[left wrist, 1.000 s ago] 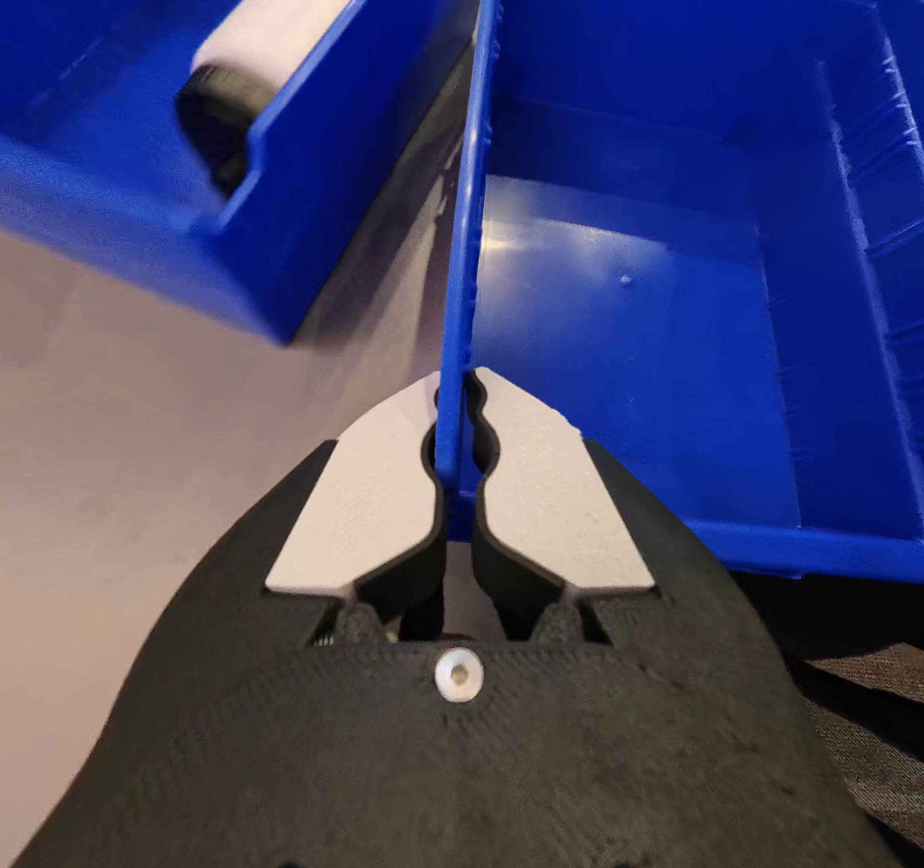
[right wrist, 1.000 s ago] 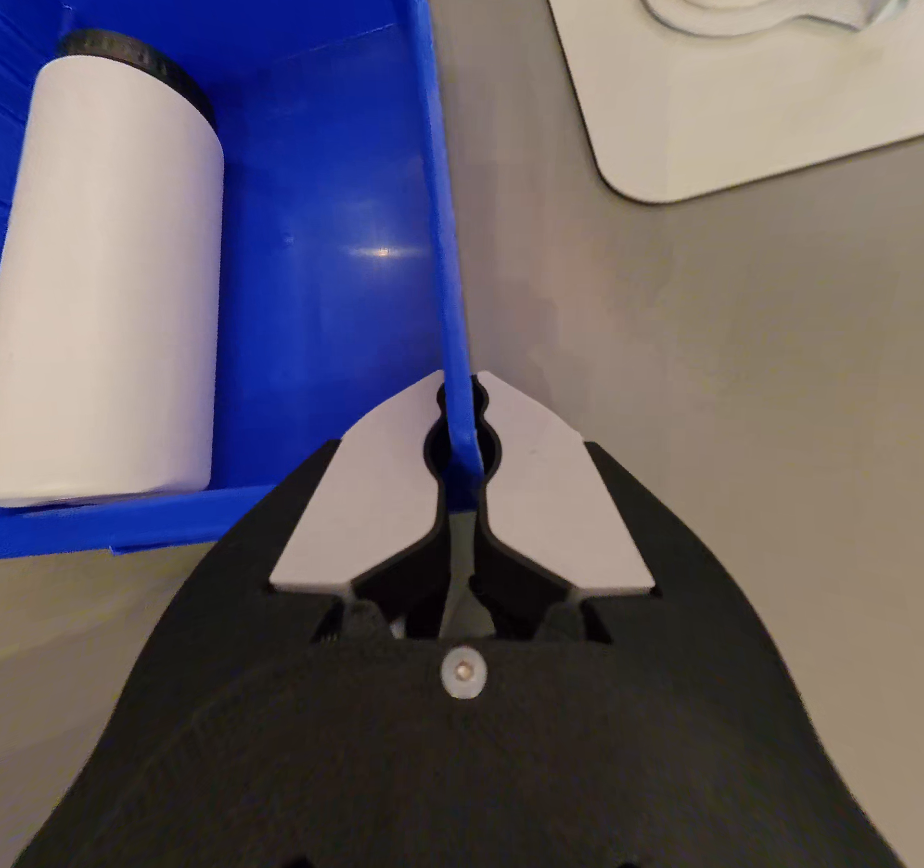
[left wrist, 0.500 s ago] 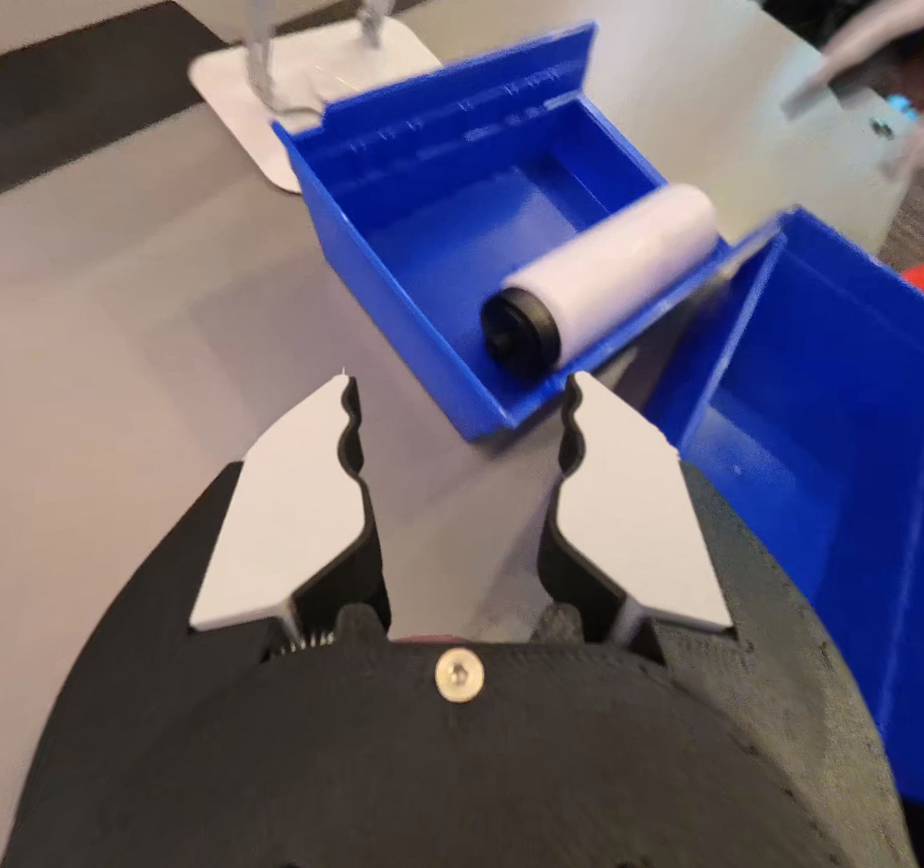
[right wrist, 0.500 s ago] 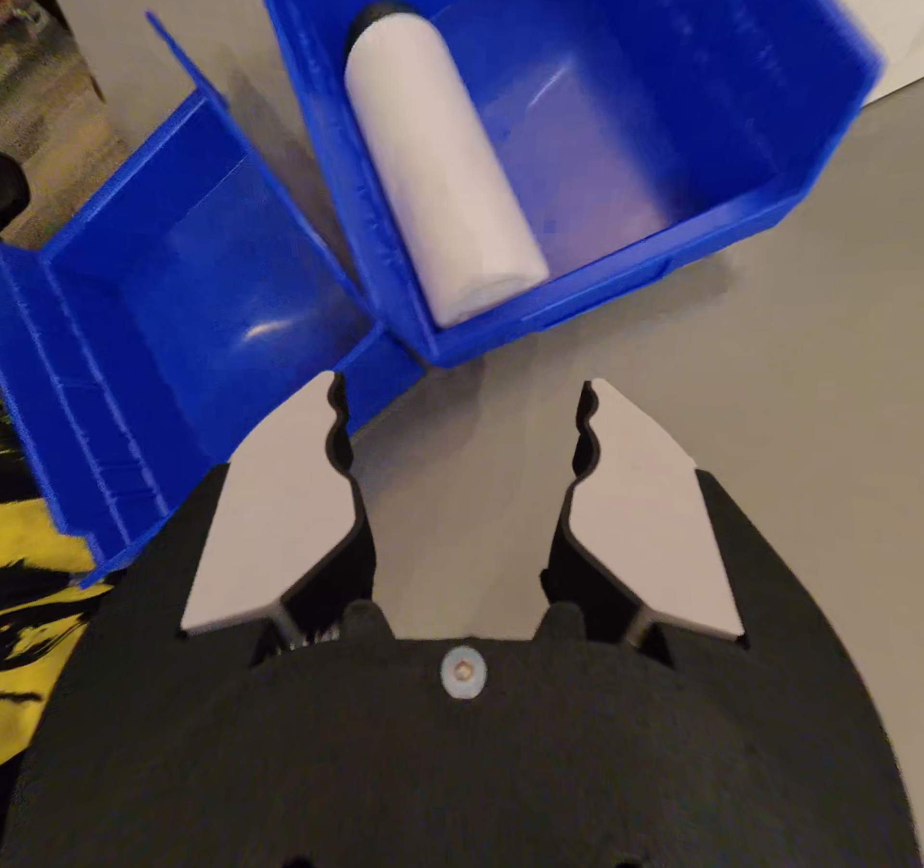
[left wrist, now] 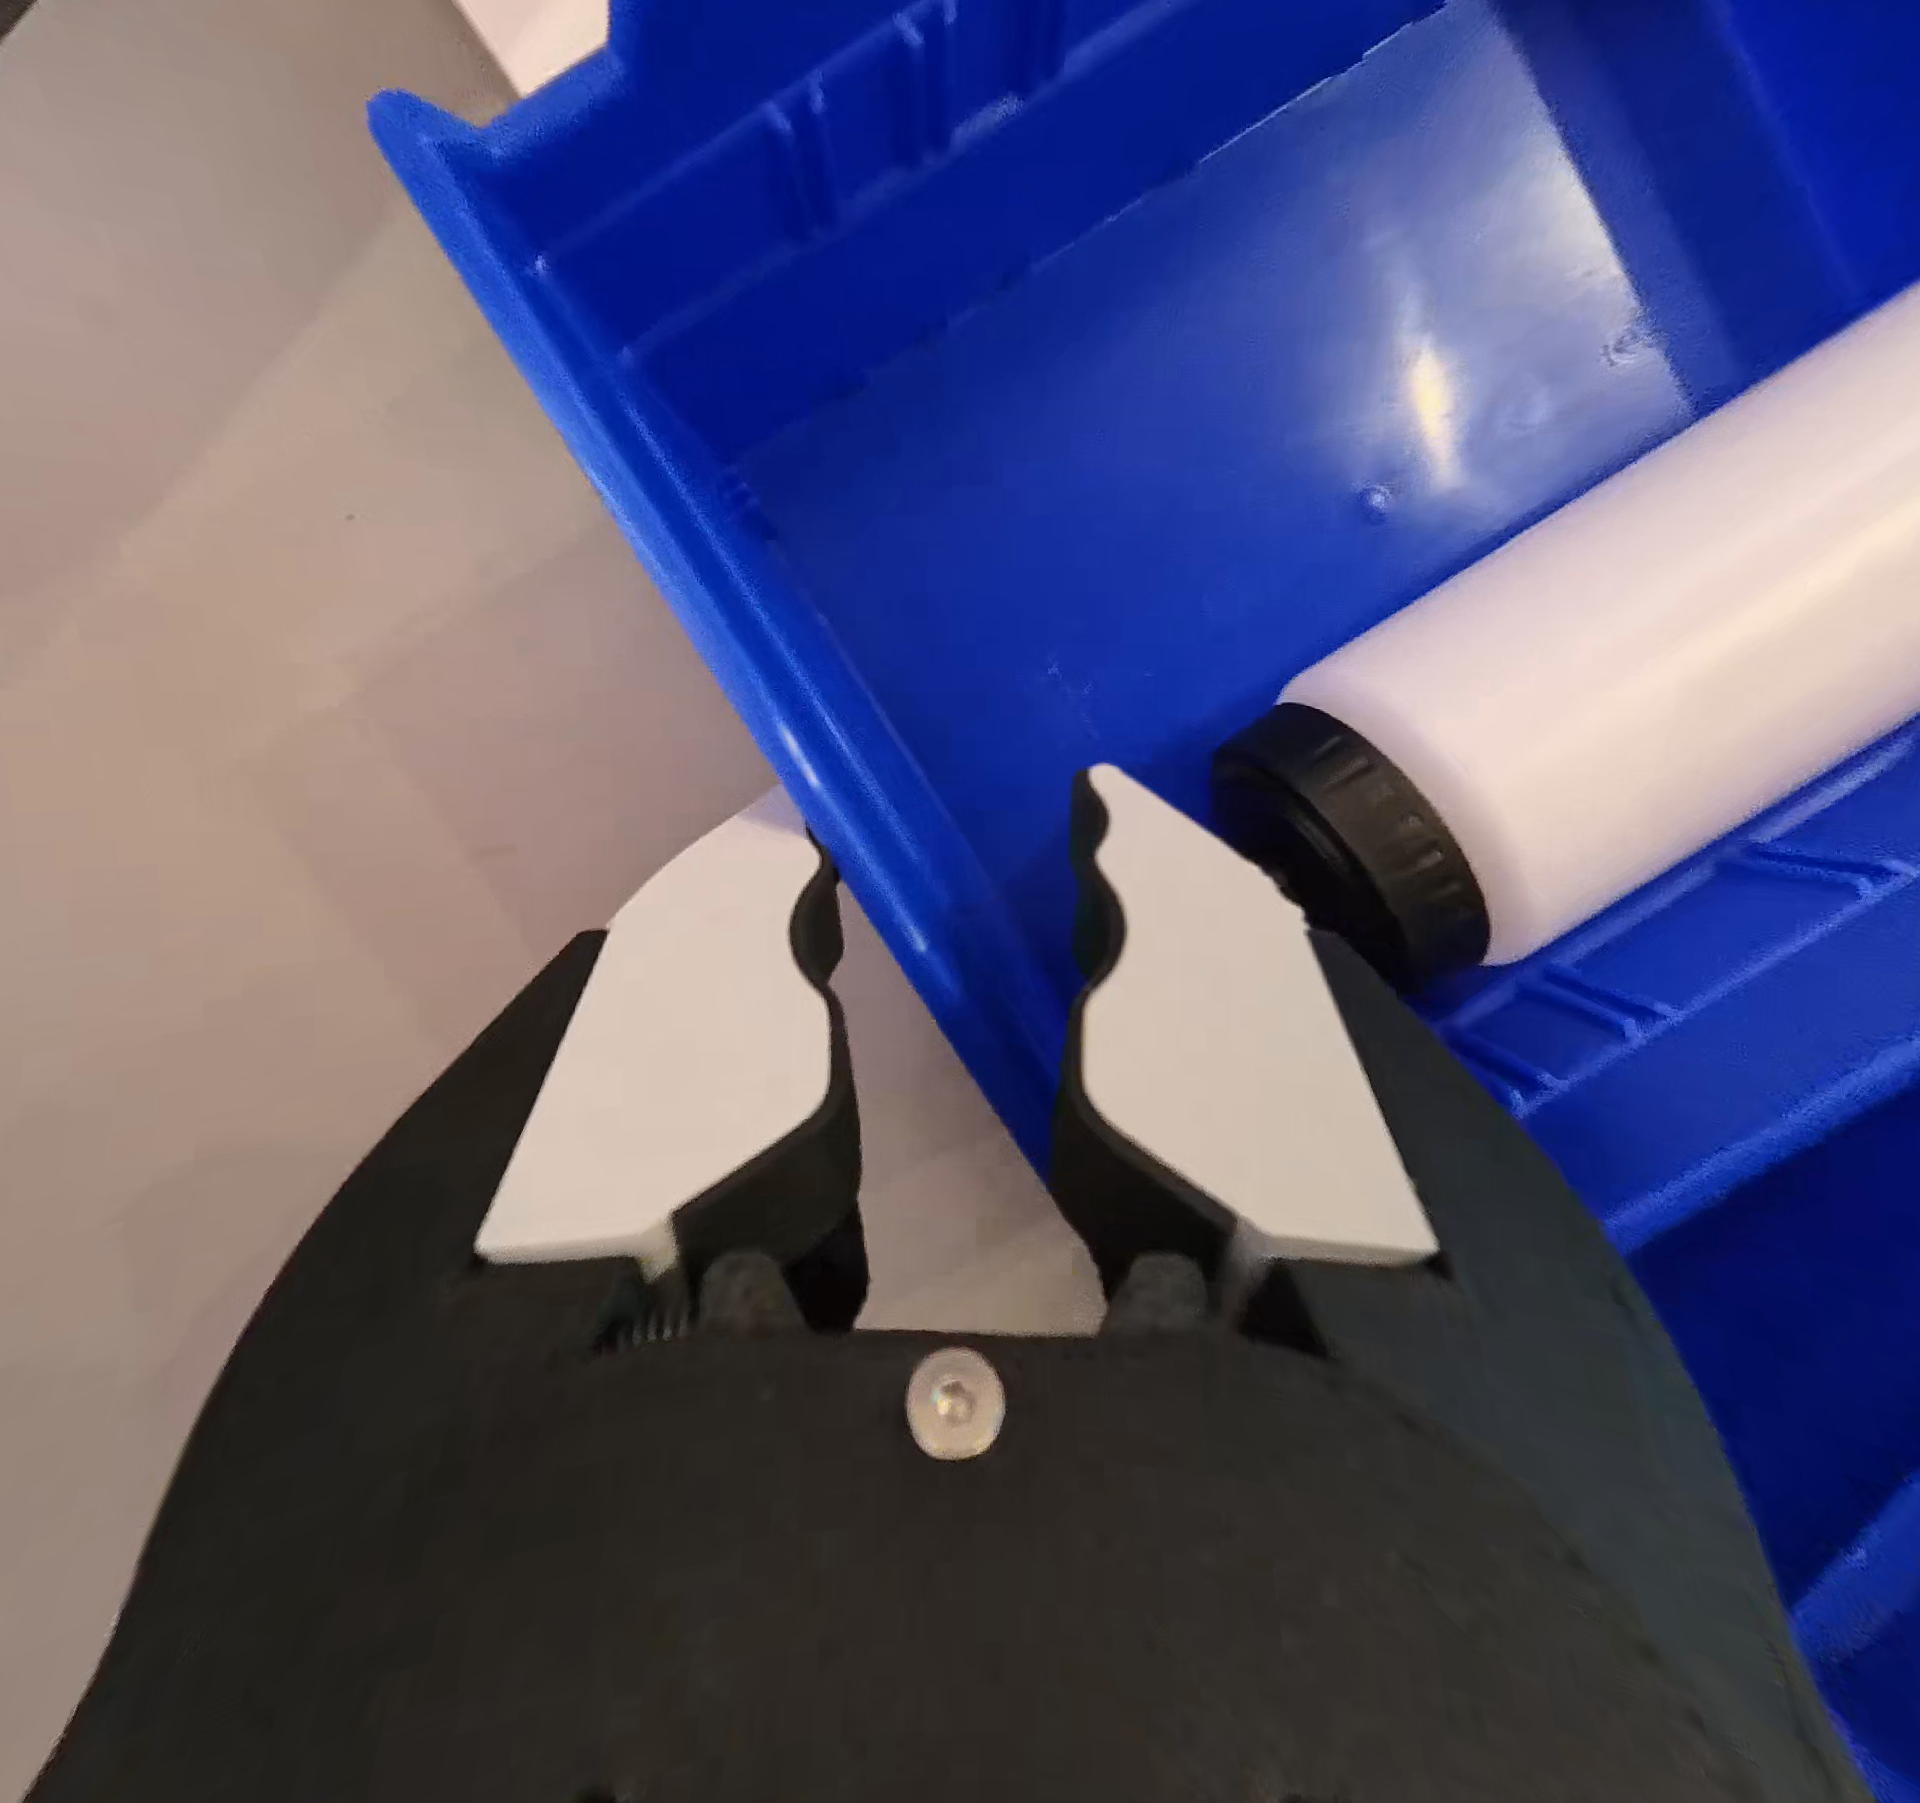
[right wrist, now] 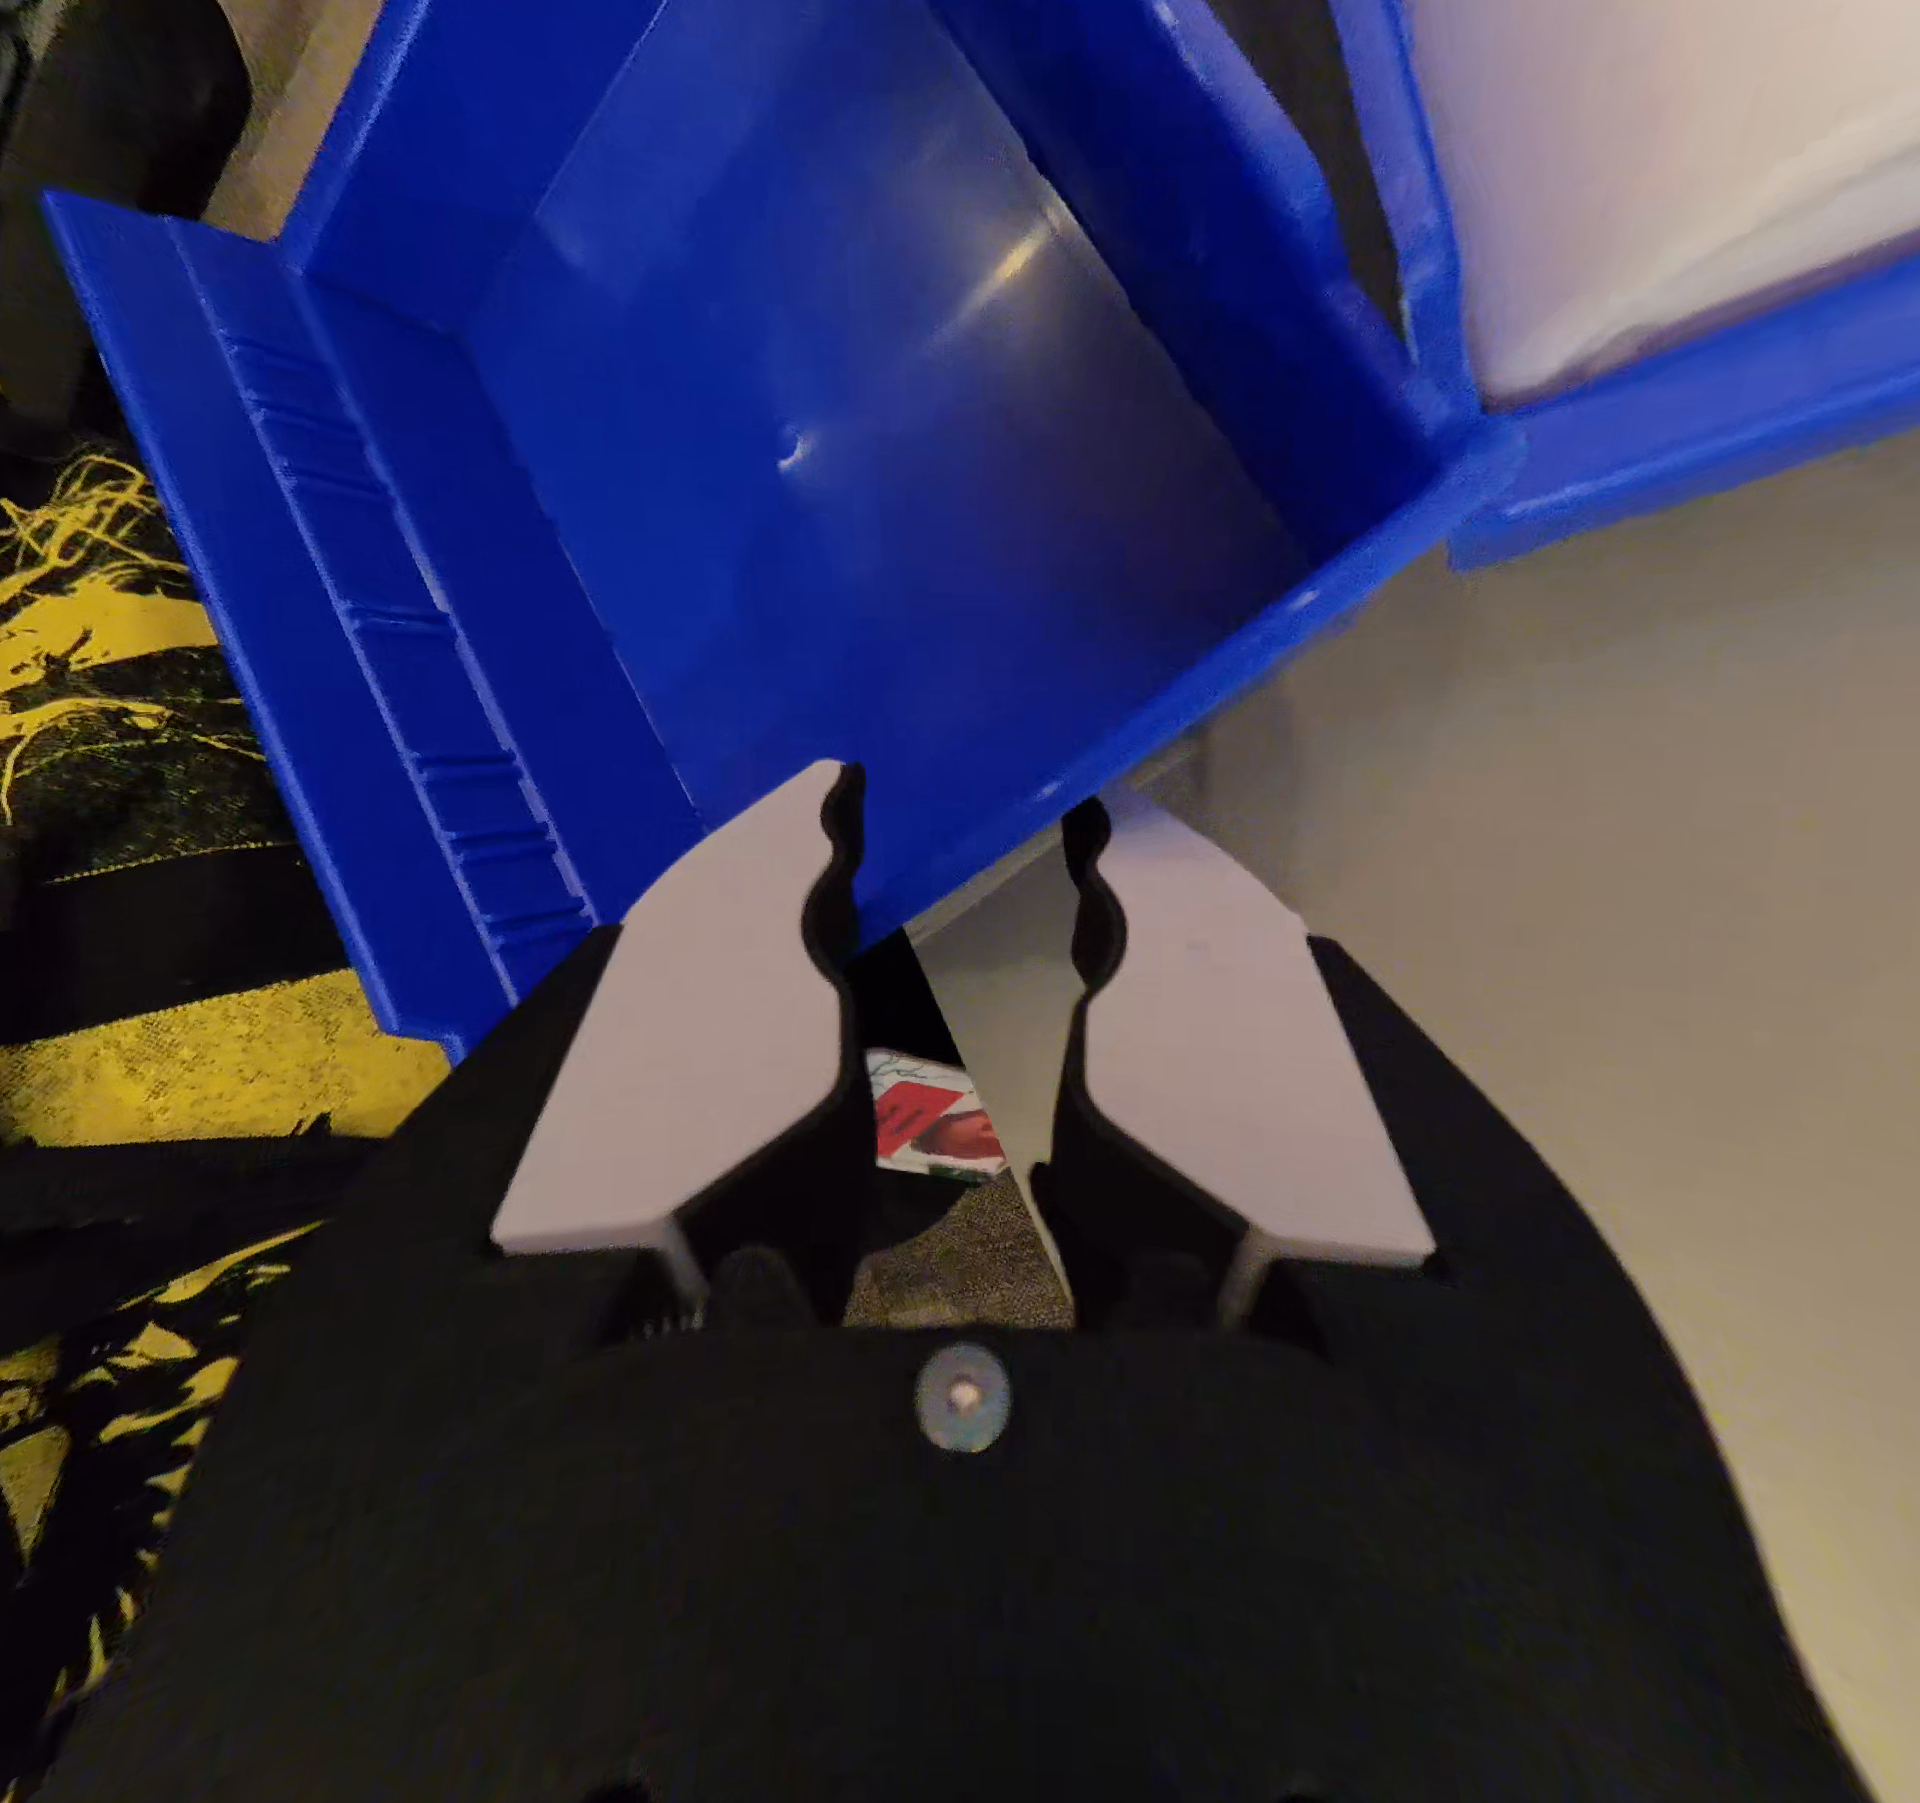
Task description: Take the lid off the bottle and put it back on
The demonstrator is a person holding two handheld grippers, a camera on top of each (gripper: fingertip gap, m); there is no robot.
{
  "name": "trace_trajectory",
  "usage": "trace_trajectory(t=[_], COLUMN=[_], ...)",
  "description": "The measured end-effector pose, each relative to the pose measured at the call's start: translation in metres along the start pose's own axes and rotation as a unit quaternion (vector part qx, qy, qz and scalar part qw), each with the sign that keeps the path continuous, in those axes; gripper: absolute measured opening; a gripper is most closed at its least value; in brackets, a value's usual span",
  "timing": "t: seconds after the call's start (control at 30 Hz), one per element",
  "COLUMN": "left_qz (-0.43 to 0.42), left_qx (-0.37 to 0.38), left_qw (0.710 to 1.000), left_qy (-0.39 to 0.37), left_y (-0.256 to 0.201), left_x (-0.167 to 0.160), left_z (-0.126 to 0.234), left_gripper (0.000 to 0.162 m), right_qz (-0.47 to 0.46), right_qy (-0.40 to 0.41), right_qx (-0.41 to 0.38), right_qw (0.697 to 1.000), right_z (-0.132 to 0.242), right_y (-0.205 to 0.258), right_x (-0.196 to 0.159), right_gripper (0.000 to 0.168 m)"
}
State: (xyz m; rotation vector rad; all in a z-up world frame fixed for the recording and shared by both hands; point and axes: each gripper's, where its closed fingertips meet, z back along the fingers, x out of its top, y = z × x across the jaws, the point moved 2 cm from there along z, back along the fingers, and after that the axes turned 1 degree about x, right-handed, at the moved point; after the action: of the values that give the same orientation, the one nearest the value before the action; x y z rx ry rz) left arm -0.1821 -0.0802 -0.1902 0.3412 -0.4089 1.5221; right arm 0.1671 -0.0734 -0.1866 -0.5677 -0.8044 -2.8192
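Note:
A white bottle [left wrist: 1662, 631] with a black ribbed lid [left wrist: 1351, 860] lies on its side in a blue bin [left wrist: 727, 558], lid end toward my left gripper [left wrist: 951, 808]. That gripper is partly open, and its fingers straddle the bin's side wall without clamping it. The lid sits just right of the right finger. In the right wrist view the bottle [right wrist: 1662, 143] shows blurred at top right in its bin [right wrist: 1714, 423]. My right gripper [right wrist: 966, 792] is partly open and straddles the front wall of a second, empty blue bin [right wrist: 1247, 631].
The two bins stand corner to corner on a grey table [right wrist: 1558, 818]. The empty bin overhangs the table edge above a yellow and black patterned floor [right wrist: 104, 714]. A red and white card [right wrist: 930, 1125] lies below. Part of the second bin [left wrist: 1766, 1338] shows at the lower right.
A second ago each gripper was shut on a bin wall. Both opened wide and pulled back. Now each has moved in over the other bin's wall, with the fingers narrower.

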Motion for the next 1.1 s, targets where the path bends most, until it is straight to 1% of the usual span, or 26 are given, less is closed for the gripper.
trace_trajectory(t=[0.17, 0.27, 0.37, 0.5, 0.57, 0.63, 0.7, 0.83, 0.97, 1.1], left_qz=[0.014, 0.020, 0.004, -0.022, -0.049, -0.068, -0.092, -0.120, -0.164, -0.184], left_qx=[0.040, 0.065, 0.089, 0.093, 0.094, 0.109, 0.118, 0.148, 0.189, 0.203], left_qw=[0.999, 0.997, 0.993, 0.990, 0.987, 0.982, 0.977, 0.968, 0.951, 0.943], left_qy=[0.026, 0.047, 0.073, 0.103, 0.117, 0.137, 0.151, 0.165, 0.183, 0.187], left_y=[0.037, 0.070, 0.102, 0.136, 0.151, 0.168, 0.181, 0.207, 0.233, 0.253], left_x=[-0.014, -0.030, -0.046, -0.063, -0.068, -0.071, -0.069, -0.053, -0.029, -0.001], left_z=[0.008, 0.017, 0.026, 0.036, 0.039, 0.042, 0.041, 0.034, 0.021, 0.007], left_gripper=[0.028, 0.019, 0.015, 0.017, 0.018, 0.020, 0.022, 0.025, 0.031, 0.034], right_qz=[0.008, -0.002, -0.015, -0.020, -0.021, -0.026, -0.024, -0.025, -0.009, 0.008], right_qy=[0.033, 0.049, 0.070, 0.106, 0.134, 0.151, 0.163, 0.210, 0.243, 0.261], right_qx=[-0.025, -0.054, -0.097, -0.153, -0.186, -0.194, -0.199, -0.250, -0.287, -0.325], right_qw=[0.999, 0.997, 0.993, 0.982, 0.973, 0.969, 0.966, 0.945, 0.927, 0.909], right_z=[0.013, 0.033, 0.060, 0.098, 0.118, 0.136, 0.152, 0.183, 0.201, 0.214], right_y=[-0.014, -0.036, -0.067, -0.116, -0.145, -0.174, -0.204, -0.270, -0.327, -0.378], right_x=[-0.007, -0.020, -0.035, -0.051, -0.056, -0.057, -0.053, -0.036, -0.005, 0.030], right_gripper=[0.031, 0.026, 0.020, 0.014, 0.011, 0.010, 0.008, 0.011, 0.014, 0.018])
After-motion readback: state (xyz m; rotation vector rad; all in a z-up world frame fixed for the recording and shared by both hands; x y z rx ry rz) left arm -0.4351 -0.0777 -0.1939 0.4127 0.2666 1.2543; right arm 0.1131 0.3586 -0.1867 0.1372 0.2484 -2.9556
